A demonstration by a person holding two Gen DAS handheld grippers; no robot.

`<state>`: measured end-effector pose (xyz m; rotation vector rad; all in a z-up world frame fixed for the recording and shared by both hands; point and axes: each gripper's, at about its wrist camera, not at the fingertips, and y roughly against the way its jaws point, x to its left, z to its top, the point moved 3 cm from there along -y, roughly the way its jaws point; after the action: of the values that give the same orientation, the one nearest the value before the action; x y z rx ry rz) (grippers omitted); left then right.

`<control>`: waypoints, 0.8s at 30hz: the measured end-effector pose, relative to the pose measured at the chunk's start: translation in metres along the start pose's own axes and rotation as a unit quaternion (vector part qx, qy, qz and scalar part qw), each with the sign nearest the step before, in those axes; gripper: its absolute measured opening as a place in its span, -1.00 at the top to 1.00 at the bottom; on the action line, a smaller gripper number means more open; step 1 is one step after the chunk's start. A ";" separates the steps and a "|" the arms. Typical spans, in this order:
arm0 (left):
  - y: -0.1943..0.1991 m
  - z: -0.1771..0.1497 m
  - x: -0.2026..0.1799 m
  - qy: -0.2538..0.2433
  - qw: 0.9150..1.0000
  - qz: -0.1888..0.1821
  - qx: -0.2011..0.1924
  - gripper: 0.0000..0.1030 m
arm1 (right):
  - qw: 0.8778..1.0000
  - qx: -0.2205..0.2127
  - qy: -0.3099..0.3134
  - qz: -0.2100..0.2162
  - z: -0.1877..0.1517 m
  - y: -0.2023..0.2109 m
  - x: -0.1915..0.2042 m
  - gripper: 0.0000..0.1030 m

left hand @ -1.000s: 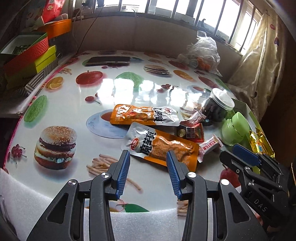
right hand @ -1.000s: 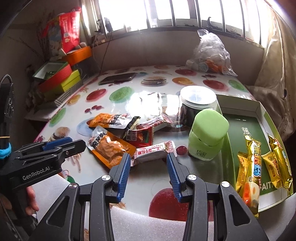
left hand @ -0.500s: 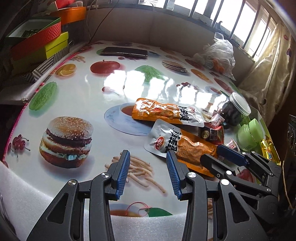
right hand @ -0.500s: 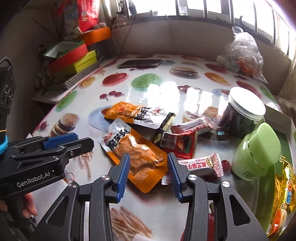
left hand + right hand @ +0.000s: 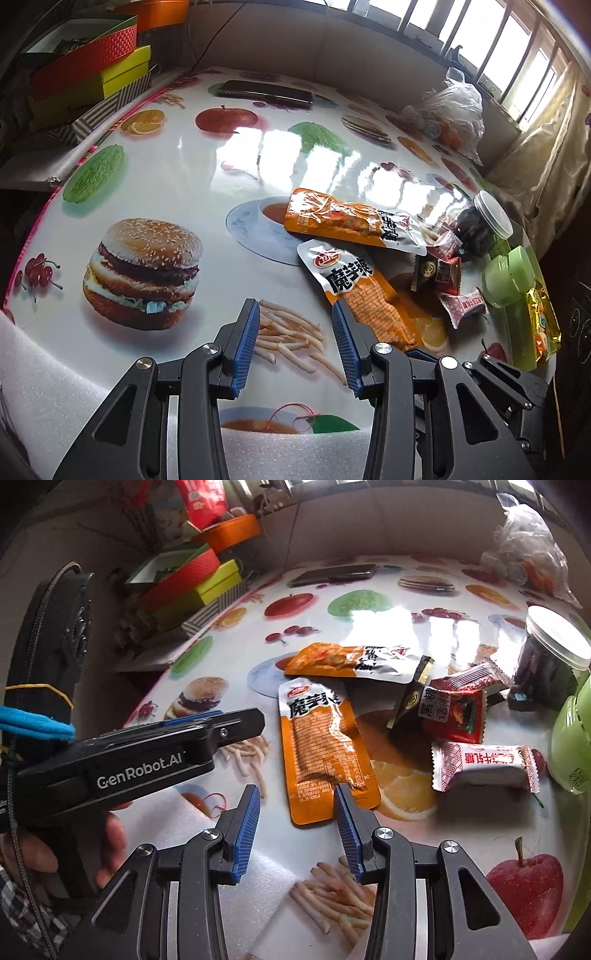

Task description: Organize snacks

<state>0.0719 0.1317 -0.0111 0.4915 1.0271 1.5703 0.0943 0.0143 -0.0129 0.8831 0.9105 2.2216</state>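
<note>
Both my grippers, left gripper and right gripper, hang empty with jaws apart, the right lined up on the orange pouch's near end to lift it.

The tablecloth was white with printed burgers and fruit — the packets orange, the tub pale green.

Each hand-held gripper is black with silver screws and ribbed blue pads. The left one reads "GenRobot.AI"; a checked sleeve shows.
</note>
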 end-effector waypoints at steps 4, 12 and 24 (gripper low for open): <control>-0.004 0.004 -0.008 -0.006 1.000 -0.013 0.008 0.18 | 1.000 -0.010 -0.014 -0.010 -0.001 0.010 -0.008 0.21; -0.023 0.011 -0.032 -0.003 0.999 -0.021 0.030 -0.23 | 0.991 -0.060 -0.057 -0.102 -0.007 0.052 -0.047 0.21; -0.038 0.016 -0.048 -0.020 0.998 0.052 0.029 -0.23 | 0.983 -0.066 -0.098 -0.144 0.000 0.047 -0.070 0.21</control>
<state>0.1193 0.0919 -0.0236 0.6223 1.0331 1.6188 0.1255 -0.0631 -0.0016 0.8340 0.7378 1.8878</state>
